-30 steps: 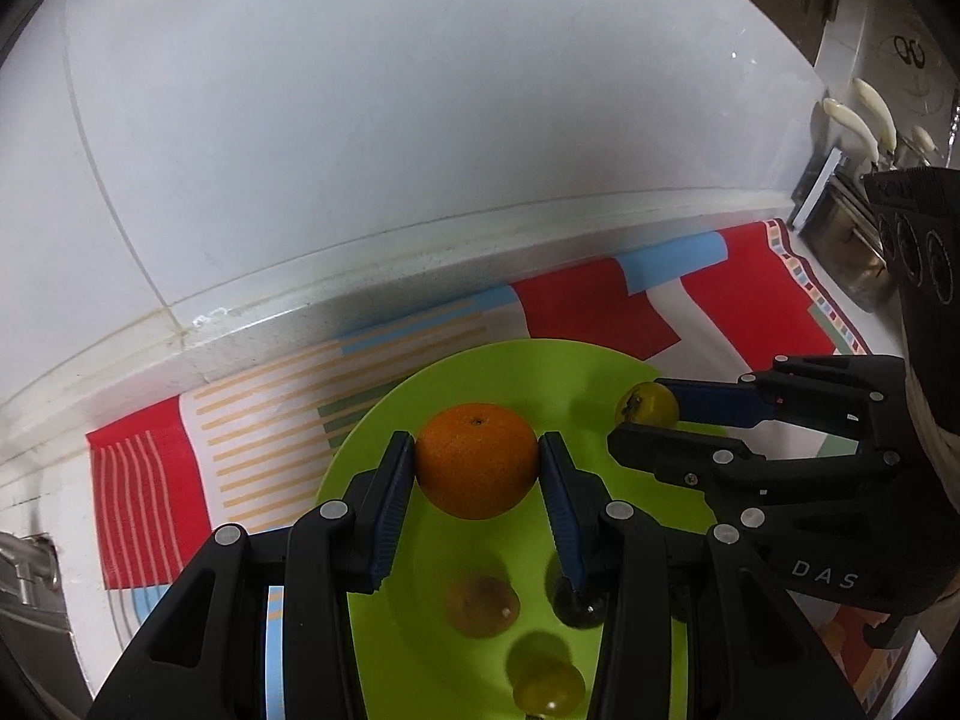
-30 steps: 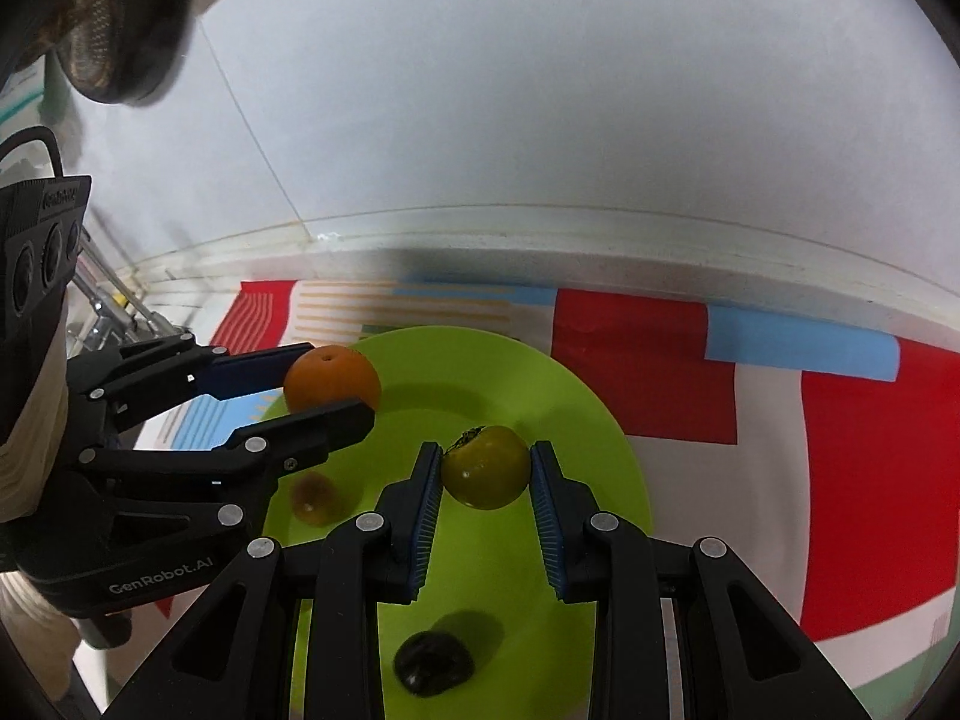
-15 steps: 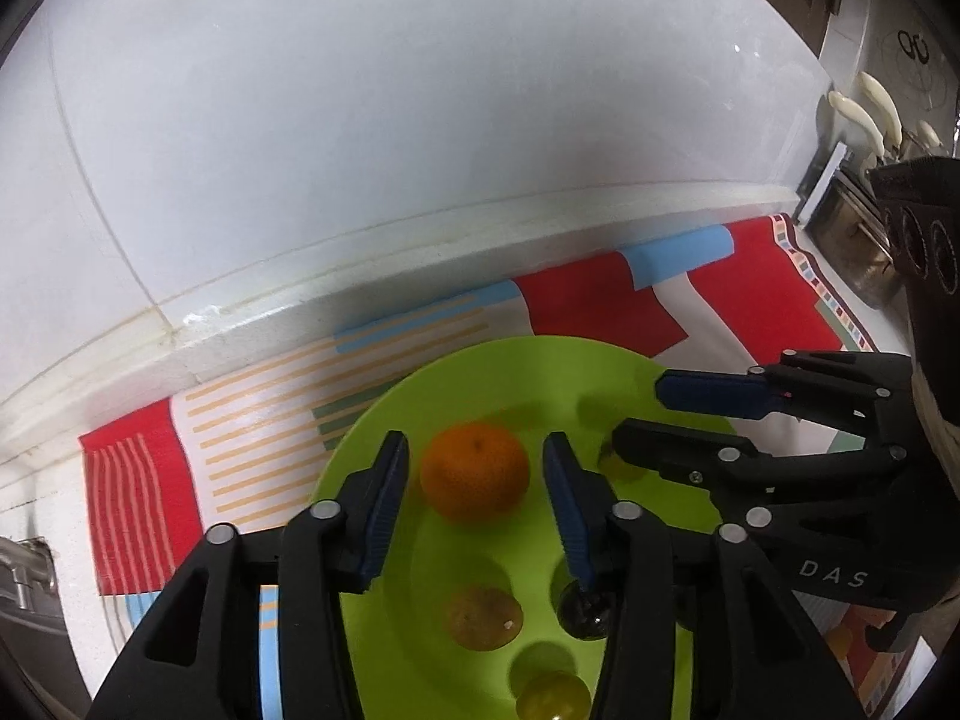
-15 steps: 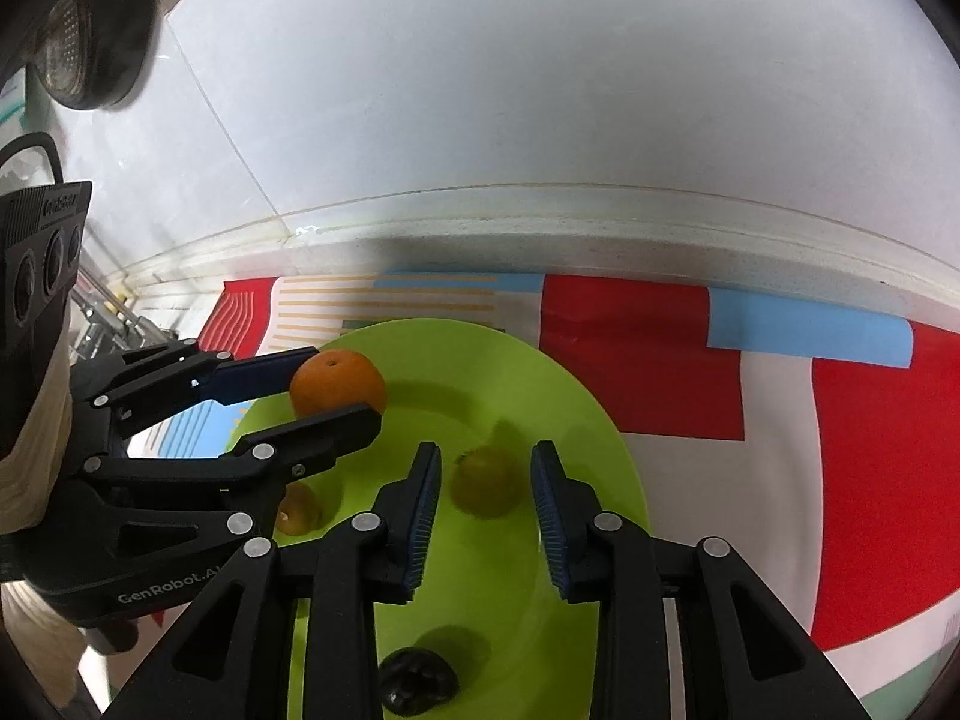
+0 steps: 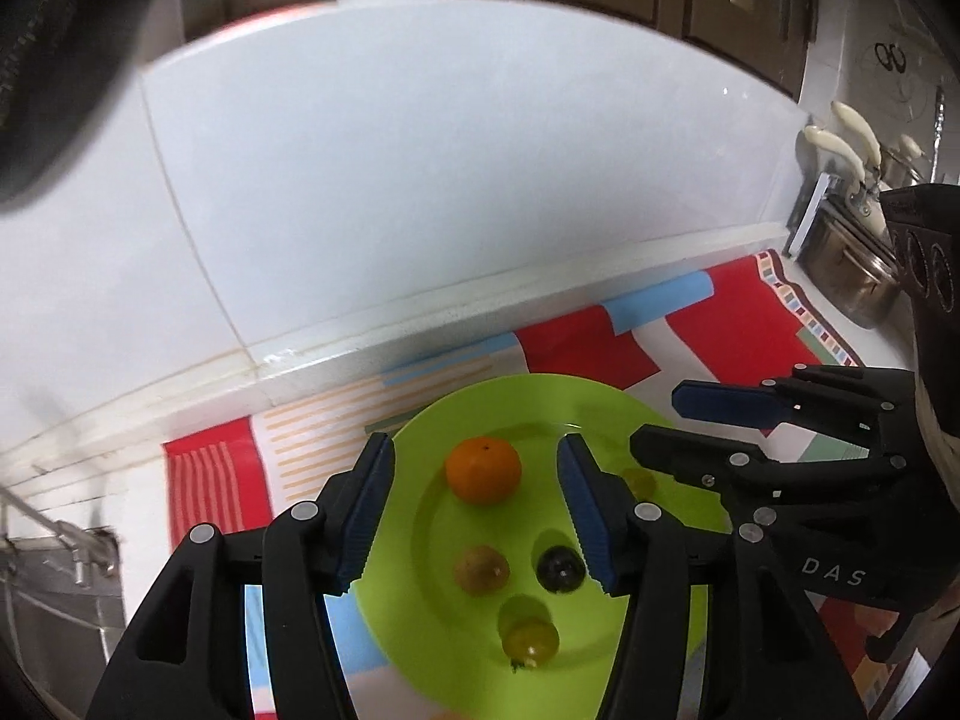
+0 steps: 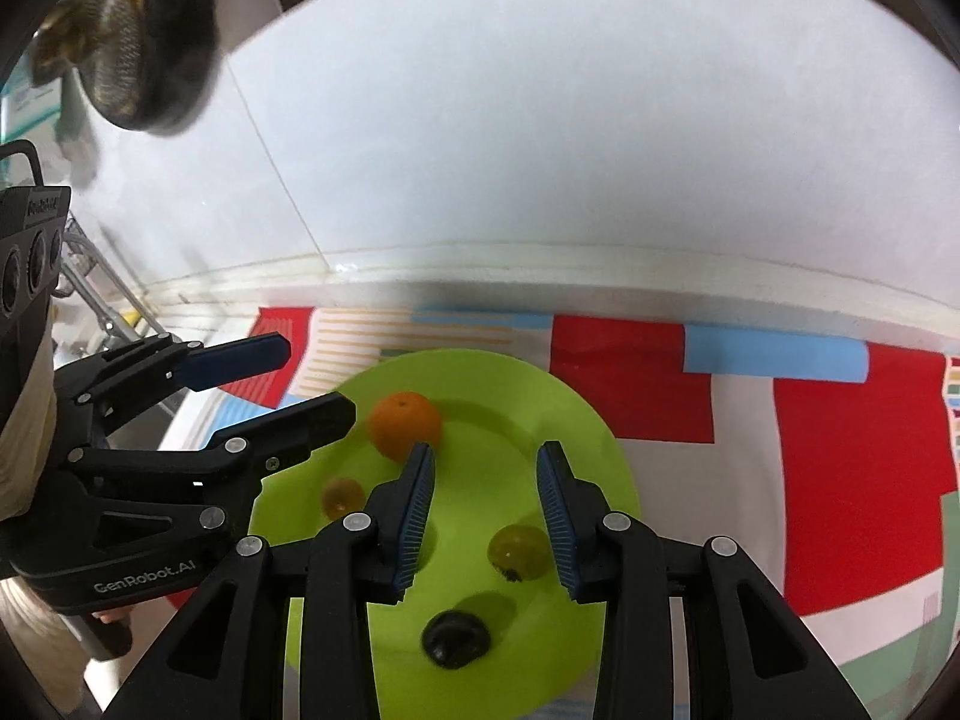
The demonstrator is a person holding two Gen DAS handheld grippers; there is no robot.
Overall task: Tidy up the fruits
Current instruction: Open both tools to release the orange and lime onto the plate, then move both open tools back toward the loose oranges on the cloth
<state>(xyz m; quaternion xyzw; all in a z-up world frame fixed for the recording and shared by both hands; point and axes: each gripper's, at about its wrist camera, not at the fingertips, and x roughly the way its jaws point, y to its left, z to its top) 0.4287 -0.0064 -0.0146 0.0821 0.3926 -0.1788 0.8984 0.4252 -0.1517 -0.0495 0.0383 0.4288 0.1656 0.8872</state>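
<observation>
Both tools, left (image 5: 474, 504) and right (image 6: 483, 510), hanging spread and empty above the plate (image 6: 588, 426); risking nudging the orange (image 5: 483, 471) off toward the wall.

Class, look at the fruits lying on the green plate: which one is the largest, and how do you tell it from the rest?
The round orange mandarin at the far side of the lime-green round plate. It is bright orange and clearly bigger than the small yellowish fruits and the small dark fruit.
</observation>
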